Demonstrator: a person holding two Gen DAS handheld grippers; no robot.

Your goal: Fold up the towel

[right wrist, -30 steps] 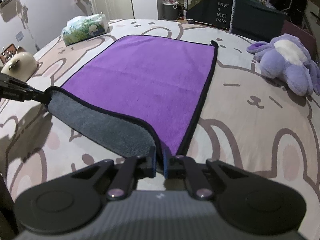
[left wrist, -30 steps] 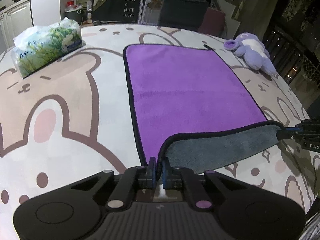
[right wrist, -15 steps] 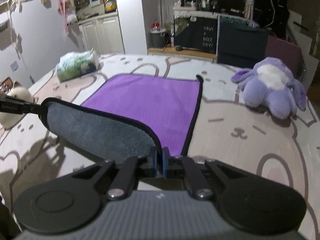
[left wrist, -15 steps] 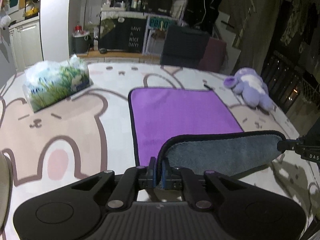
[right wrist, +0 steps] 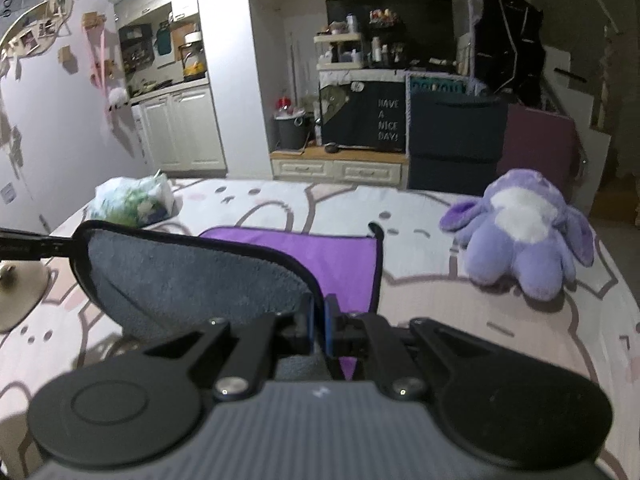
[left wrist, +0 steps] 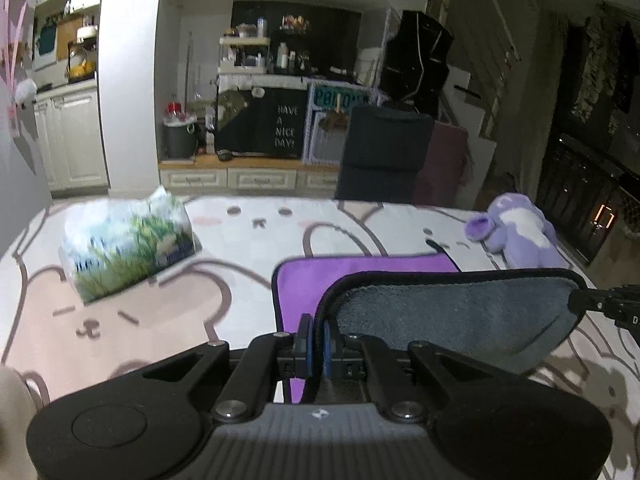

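Note:
The towel (left wrist: 452,312) is purple on top, grey underneath, with a black hem. Its far part (left wrist: 360,268) lies flat on the bunny-print table cover. My left gripper (left wrist: 316,344) is shut on the near left corner and holds it up. My right gripper (right wrist: 319,330) is shut on the near right corner. The lifted near edge hangs between them, grey side (right wrist: 192,276) towards me, and hides most of the purple face (right wrist: 332,256). Each gripper's tip shows at the edge of the other's view.
A tissue pack (left wrist: 128,244) lies at the far left of the table, also in the right wrist view (right wrist: 132,200). A purple plush toy (right wrist: 524,232) sits at the far right (left wrist: 516,232). A beige round object (right wrist: 16,296) is at the left edge. Kitchen cabinets stand beyond.
Both grippers have risen and moved forward with the near edge of the towel. More grey underside shows and less of the purple face is visible.

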